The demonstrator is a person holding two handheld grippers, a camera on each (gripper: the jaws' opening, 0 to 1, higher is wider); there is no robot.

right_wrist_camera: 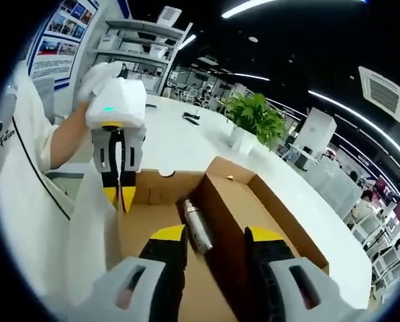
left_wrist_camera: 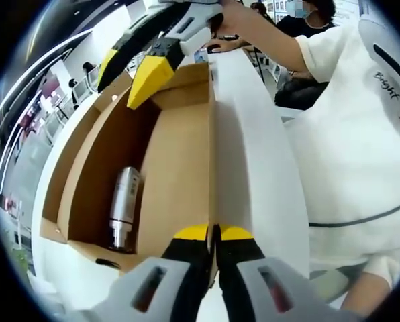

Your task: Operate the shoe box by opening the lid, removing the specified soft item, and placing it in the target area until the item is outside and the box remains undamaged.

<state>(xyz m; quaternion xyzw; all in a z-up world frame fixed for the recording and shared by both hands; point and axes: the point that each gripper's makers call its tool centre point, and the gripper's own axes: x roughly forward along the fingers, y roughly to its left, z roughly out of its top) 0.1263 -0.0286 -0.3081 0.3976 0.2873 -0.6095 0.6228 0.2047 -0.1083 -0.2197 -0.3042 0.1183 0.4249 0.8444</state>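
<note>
- My left gripper view sits close at the box (left_wrist_camera: 180,154) wall, looking along it.
- My right gripper view faces back from, I think, the opposite end; both share its interior.

- My left gripper (left_wrist_camera: 215,233) has its yellow-tipped jaws pressed together on the edge of the white lid (left_wrist_camera: 254,154), which stands raised.
- The cardboard shoe box (left_wrist_camera: 180,168) is open; a silver metal bottle (left_wrist_camera: 124,208) lies inside on its left.
- The right gripper (left_wrist_camera: 136,74) hovers above the far end.
- A person in a white shirt (left_wrist_camera: 354,147) stands at the right.
</note>
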